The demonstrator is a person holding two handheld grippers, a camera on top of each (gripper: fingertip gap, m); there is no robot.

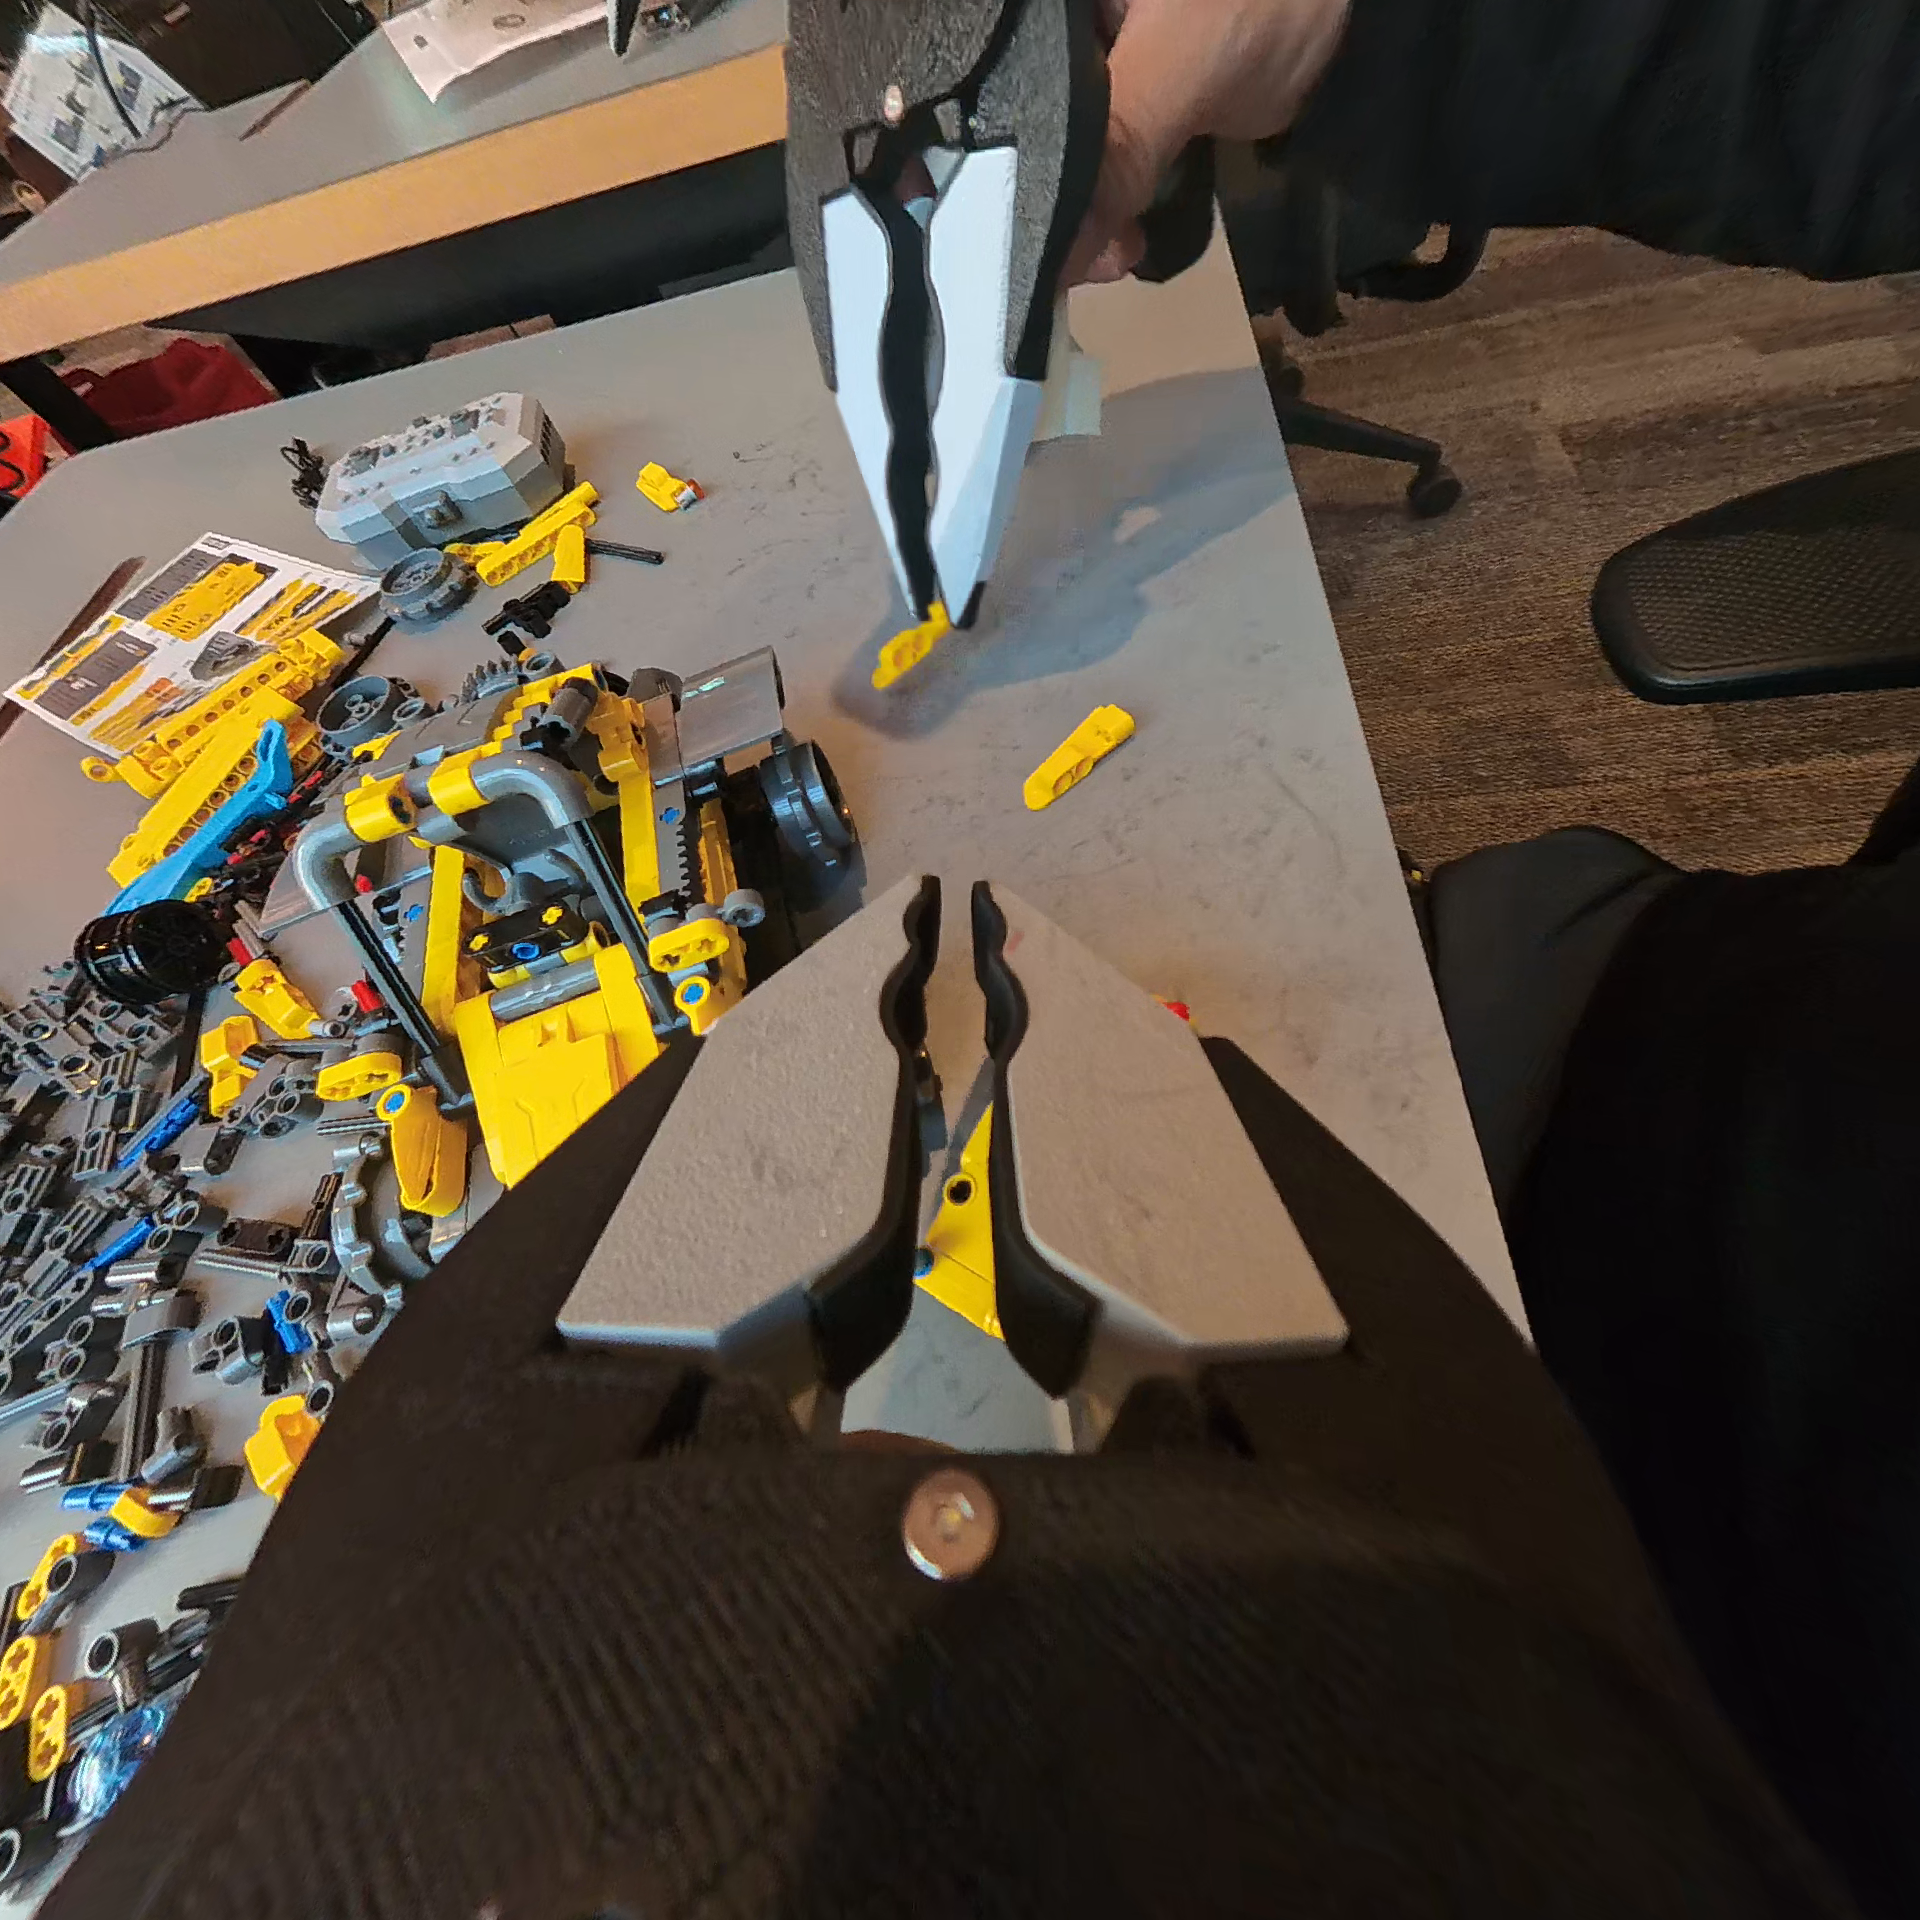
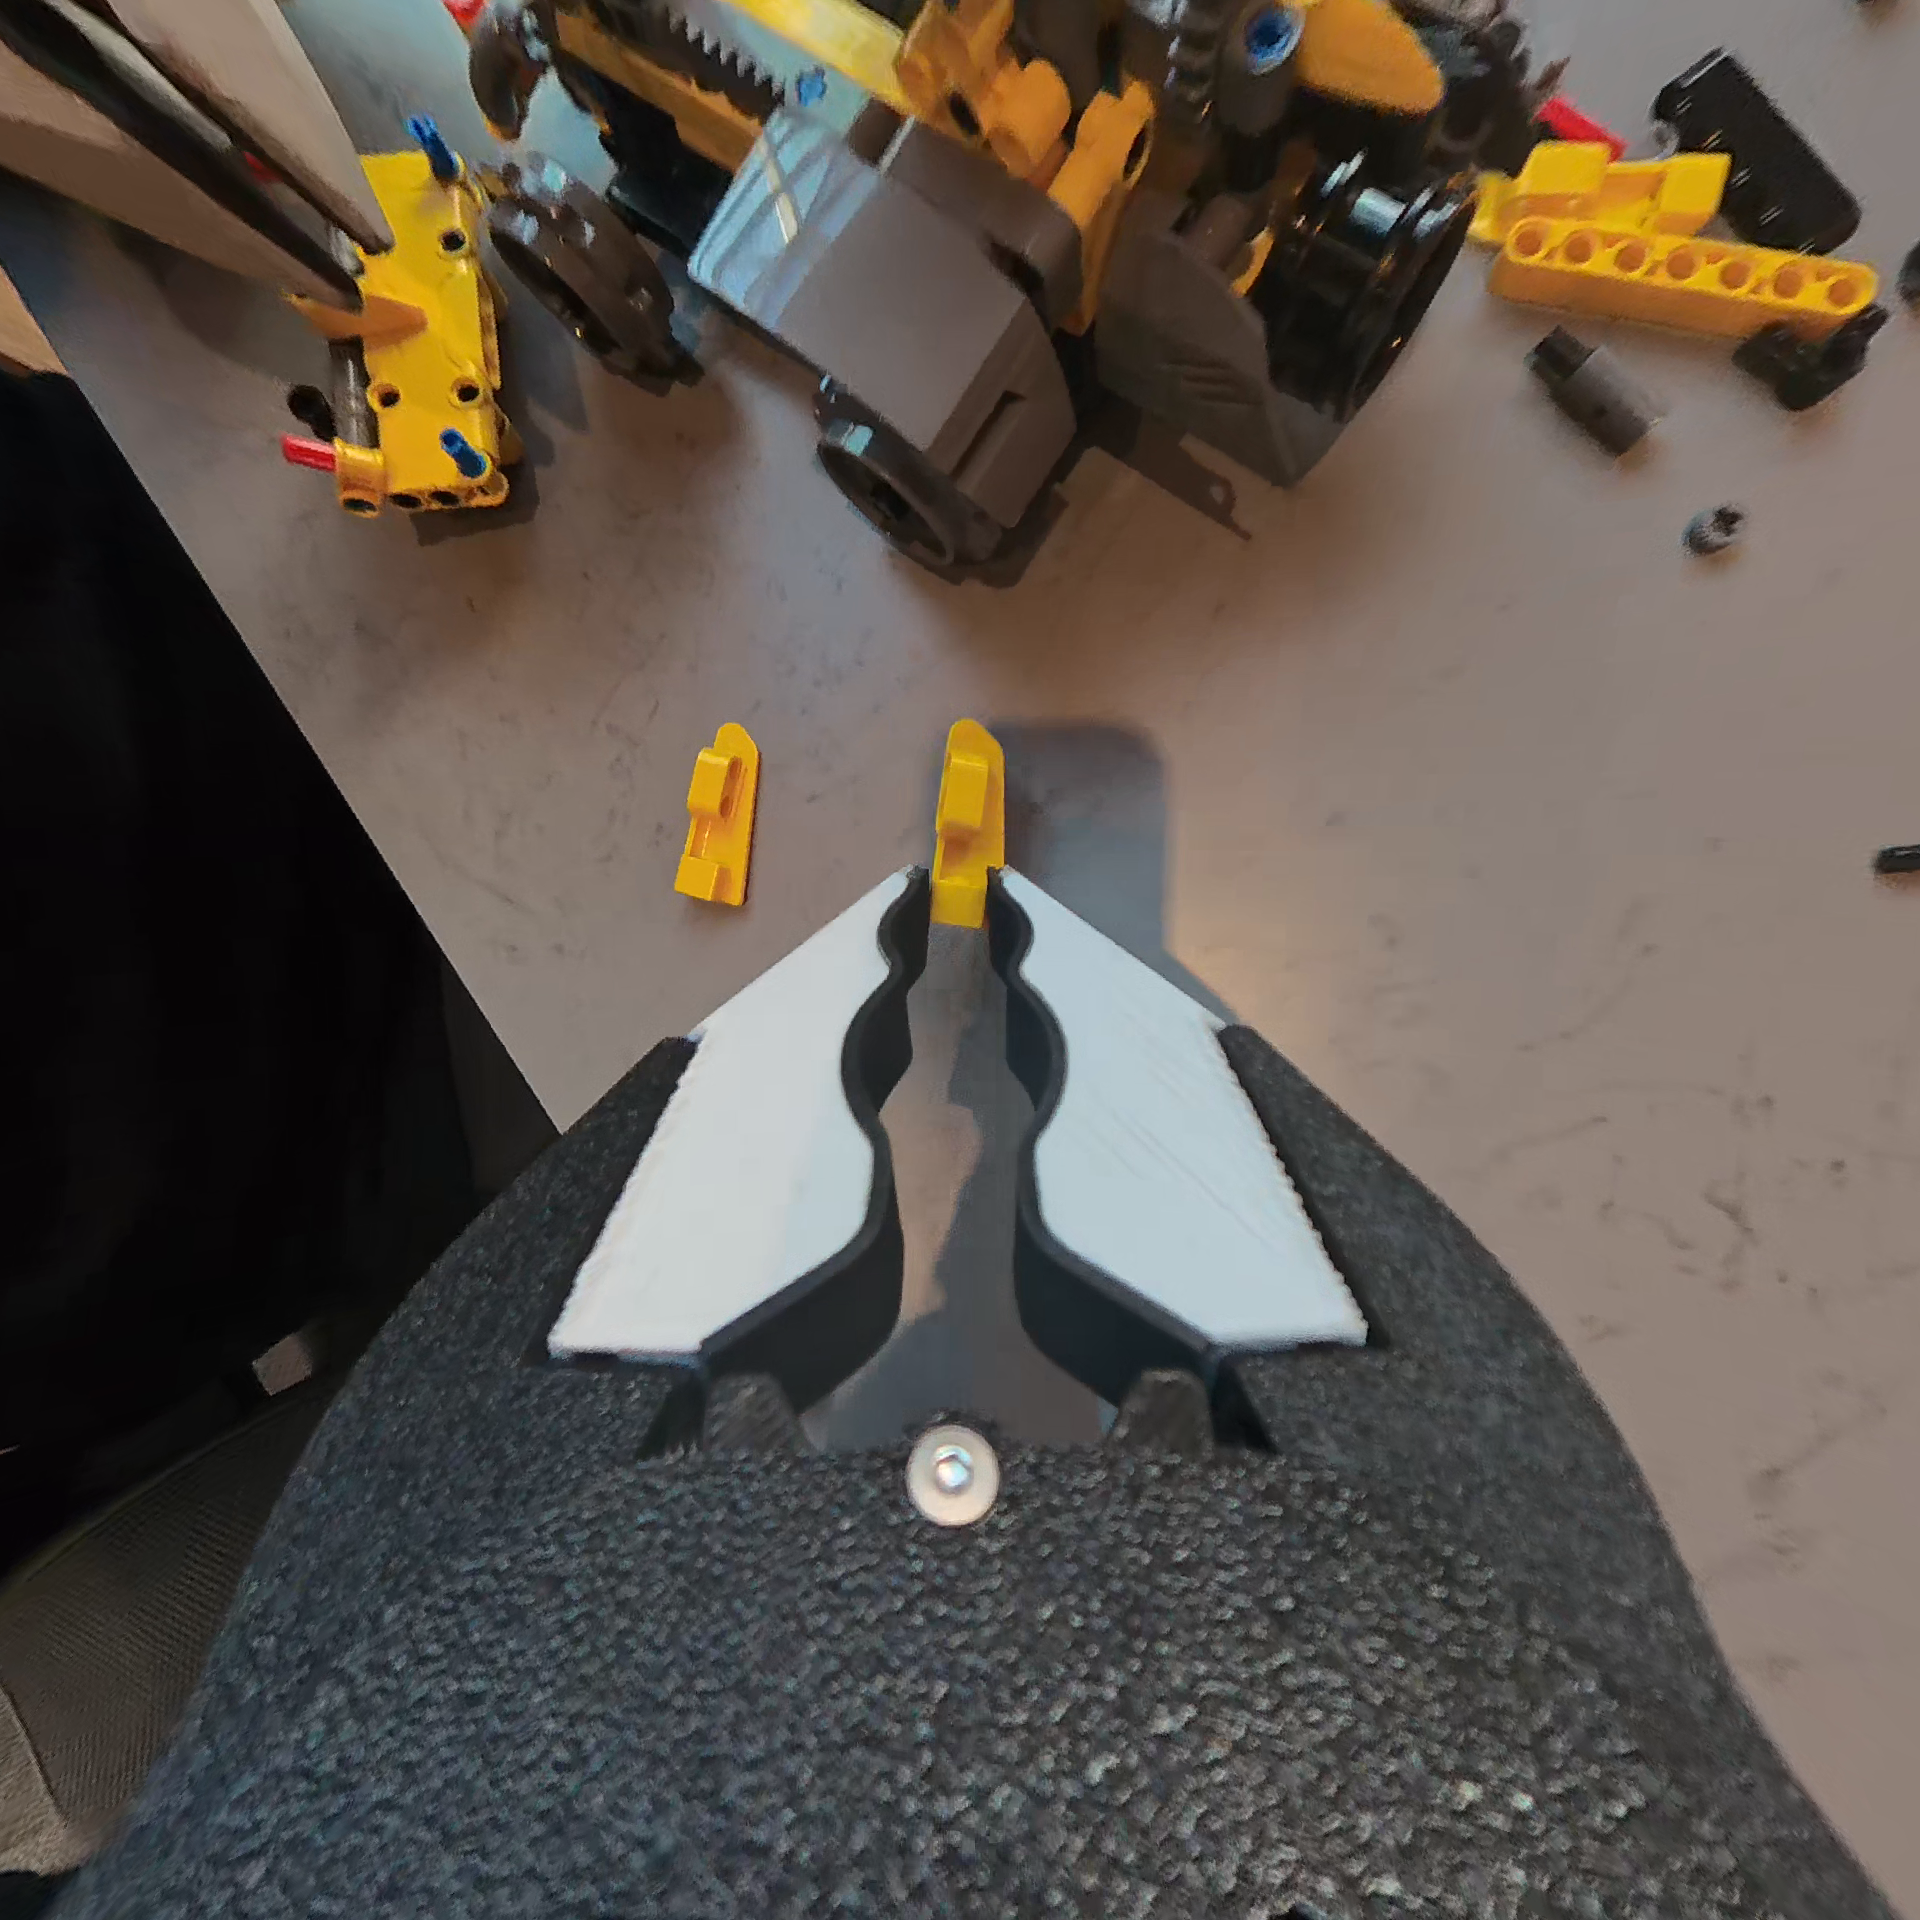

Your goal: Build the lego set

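The right gripper (image 2: 957, 878) pinches a small yellow piece (image 2: 966, 821) by one end at its very tips, the free end pointing forward over the grey table (image 2: 1351, 831), low enough to throw a shadow just beneath. A matching yellow piece (image 2: 717, 816) lies flat just beside it, apart. The left gripper (image 1: 948, 896) has its jaws nearly shut; in the right wrist view it seems to clamp the yellow block with blue pins (image 2: 426, 343) (motion blur makes the contact uncertain), steadying it near the table's edge. The half-built yellow and grey vehicle (image 1: 540, 883) stands beyond, amid loose parts.
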